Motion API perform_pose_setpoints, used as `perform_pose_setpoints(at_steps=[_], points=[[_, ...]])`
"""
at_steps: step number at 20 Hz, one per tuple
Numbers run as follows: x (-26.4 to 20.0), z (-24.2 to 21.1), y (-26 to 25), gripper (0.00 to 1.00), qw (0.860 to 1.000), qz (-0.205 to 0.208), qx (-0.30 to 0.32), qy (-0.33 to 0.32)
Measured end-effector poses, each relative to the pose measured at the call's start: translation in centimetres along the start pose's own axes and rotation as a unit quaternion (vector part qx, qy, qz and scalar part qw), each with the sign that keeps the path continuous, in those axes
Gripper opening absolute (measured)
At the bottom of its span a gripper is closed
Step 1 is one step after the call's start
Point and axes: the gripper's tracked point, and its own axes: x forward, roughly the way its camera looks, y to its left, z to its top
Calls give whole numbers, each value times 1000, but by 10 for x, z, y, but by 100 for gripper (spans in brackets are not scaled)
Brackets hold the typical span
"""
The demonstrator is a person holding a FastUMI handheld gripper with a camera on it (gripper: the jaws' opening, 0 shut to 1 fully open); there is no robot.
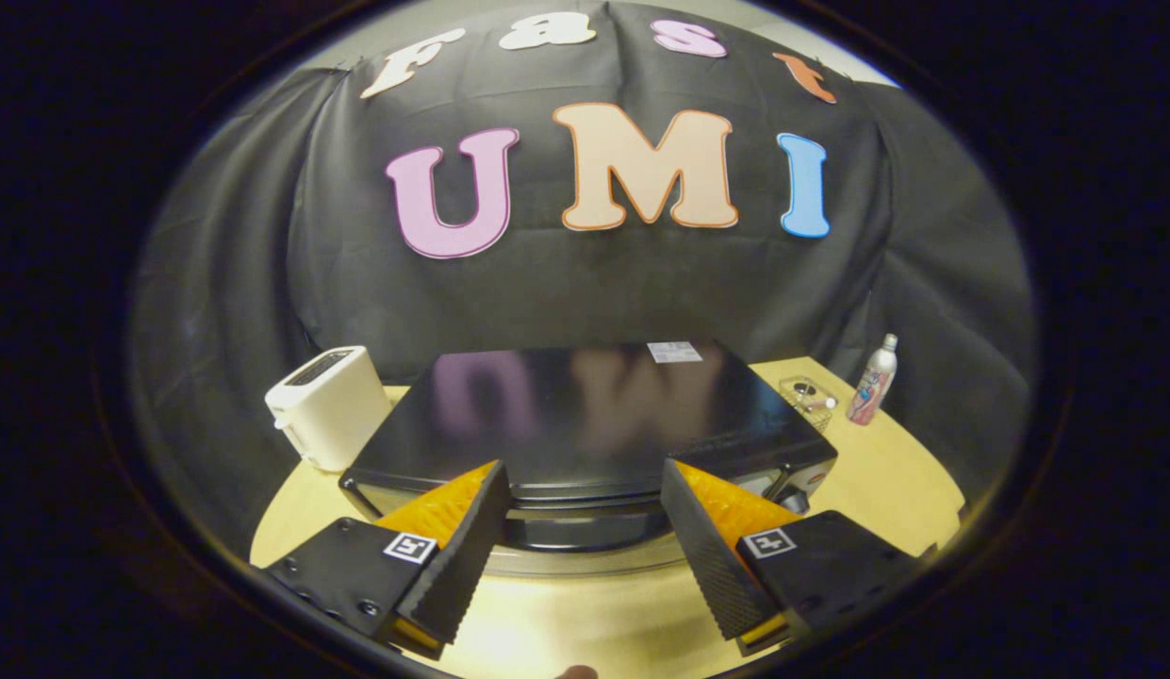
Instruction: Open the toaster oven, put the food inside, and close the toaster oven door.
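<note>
A black toaster oven (585, 415) sits on the pale wooden table (886, 481), seen from above and in front, its glossy top facing me. The front edge of the oven and its door top (585, 528) lie between and just beyond my fingers. My gripper (585, 476) is open, one finger on each side of the door's upper edge, with nothing pressed between them. Whether the door is ajar I cannot tell. At the very near edge of the table a small brownish thing (577, 672) peeks in; I cannot tell what it is.
A white slot toaster (328, 407) stands to the left of the oven. To the right, beyond the oven, are a small clear container (809, 396) and an upright spray bottle (873, 381). Black cloth walls close off the back.
</note>
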Motion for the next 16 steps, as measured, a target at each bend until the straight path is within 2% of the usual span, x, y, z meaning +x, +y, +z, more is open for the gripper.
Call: perform_pose_setpoints(at_steps=[7,16], points=[[-30,-13,-6,100,1000,1,8,-9],[-81,-77,-19,100,998,-21,4,53]])
